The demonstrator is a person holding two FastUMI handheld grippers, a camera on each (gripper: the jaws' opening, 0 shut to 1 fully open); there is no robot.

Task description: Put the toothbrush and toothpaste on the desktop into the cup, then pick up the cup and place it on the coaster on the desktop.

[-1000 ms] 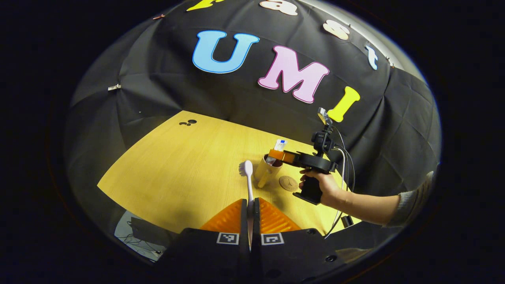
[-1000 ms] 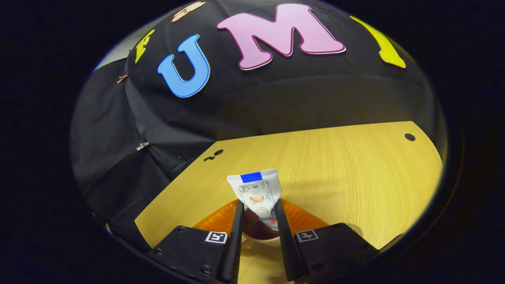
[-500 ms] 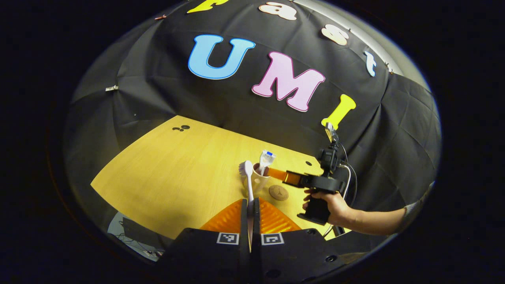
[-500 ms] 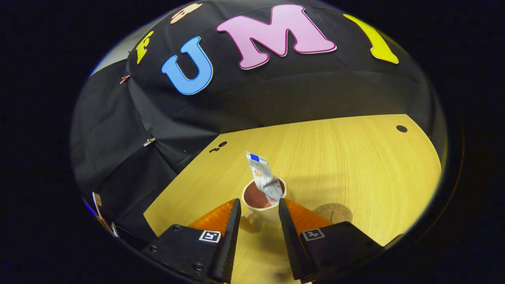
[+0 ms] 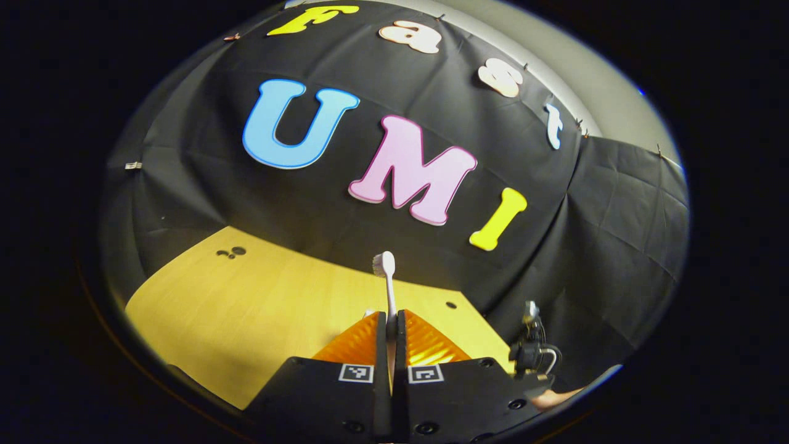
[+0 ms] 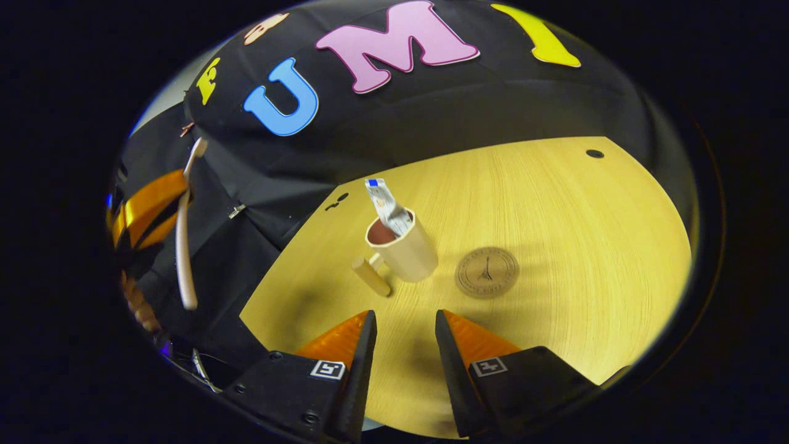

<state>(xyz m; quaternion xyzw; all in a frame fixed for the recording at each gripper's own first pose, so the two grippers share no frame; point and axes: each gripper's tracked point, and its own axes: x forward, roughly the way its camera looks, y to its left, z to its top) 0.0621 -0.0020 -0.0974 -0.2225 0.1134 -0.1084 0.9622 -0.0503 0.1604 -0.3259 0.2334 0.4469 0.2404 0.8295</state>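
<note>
Pale wooden tabletop (image 6: pixel 555 203) carries the task items. My right gripper (image 6: pixel 404 345), jaws parted and empty, hangs near the cream cylindrical handled cup (image 6: pixel 404 246), with the white crimped toothpaste tube (image 6: pixel 385 206) standing inside: one insertion done. The round brown coaster (image 6: pixel 487 272) lies bare just beside it. My left gripper (image 5: pixel 391 336) clamps the white slender toothbrush (image 5: pixel 387 277); its insertion and the cup transfer remain.

Bright overhead light, soft shadows, warped edges.
</note>
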